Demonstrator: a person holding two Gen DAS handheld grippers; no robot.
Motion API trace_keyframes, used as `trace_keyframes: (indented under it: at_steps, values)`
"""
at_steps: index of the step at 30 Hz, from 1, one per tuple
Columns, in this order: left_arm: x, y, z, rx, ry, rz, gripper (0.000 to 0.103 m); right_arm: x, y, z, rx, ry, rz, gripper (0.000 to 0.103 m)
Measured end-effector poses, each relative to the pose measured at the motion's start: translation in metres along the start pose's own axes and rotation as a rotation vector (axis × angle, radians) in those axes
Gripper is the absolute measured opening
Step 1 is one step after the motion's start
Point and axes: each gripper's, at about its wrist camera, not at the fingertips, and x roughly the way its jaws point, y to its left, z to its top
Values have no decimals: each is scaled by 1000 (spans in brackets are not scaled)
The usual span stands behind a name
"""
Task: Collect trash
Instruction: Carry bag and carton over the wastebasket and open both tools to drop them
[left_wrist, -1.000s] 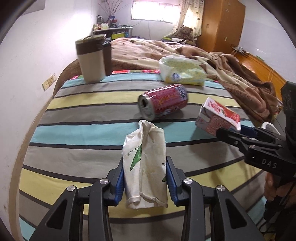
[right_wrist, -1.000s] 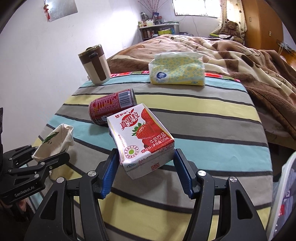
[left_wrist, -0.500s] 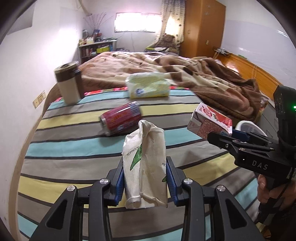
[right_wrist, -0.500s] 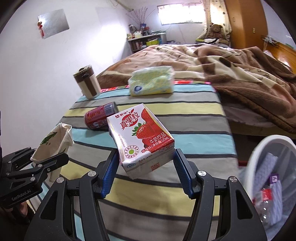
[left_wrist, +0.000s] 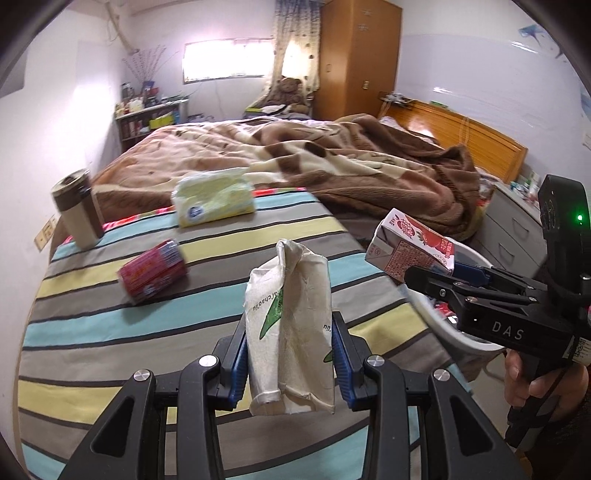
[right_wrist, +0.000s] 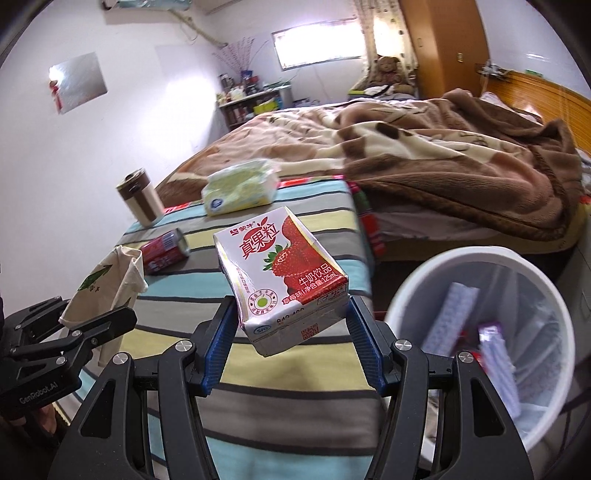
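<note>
The left gripper (left_wrist: 290, 363) is clamped on a crumpled paper cup (left_wrist: 290, 332), cream with a green print, its blue pads pressing both sides and the cup standing upright above the striped bedspread (left_wrist: 110, 325). The right gripper (right_wrist: 291, 339) grips a strawberry milk carton (right_wrist: 284, 273) the same way; the carton is tilted, its white-and-red face up and its corners dented. Just to the right of it stands a white bin (right_wrist: 424, 291), open-topped, with a few wrappers inside, though blur makes them hard to identify. The carton is held beside the bin's rim, not over the opening, as far as the right wrist view shows. Farther along the bedspread a red can (left_wrist: 153, 271) lies on its side. Behind it a brown-and-cream lidded mug (left_wrist: 75, 208) stands upright near the wall, and a yellow tissue pack (left_wrist: 214, 197) rests well apart from the mug. A rumpled brown blanket (left_wrist: 351, 162) covers the bed beyond.
</note>
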Motion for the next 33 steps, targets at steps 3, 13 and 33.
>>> trace_keyframes:
  at_steps: [3, 13, 33]
  values:
    - [4, -17, 4, 5, -4, -18, 40, -7, -13, -1, 19, -10, -23, 61]
    - [20, -72, 15, 50, -2, -106, 40, -31, -58, -9, 89, -37, -101, 61]
    - [46, -135, 24, 115, 17, -234, 40, -54, -109, -17, 180, -75, -188, 61]
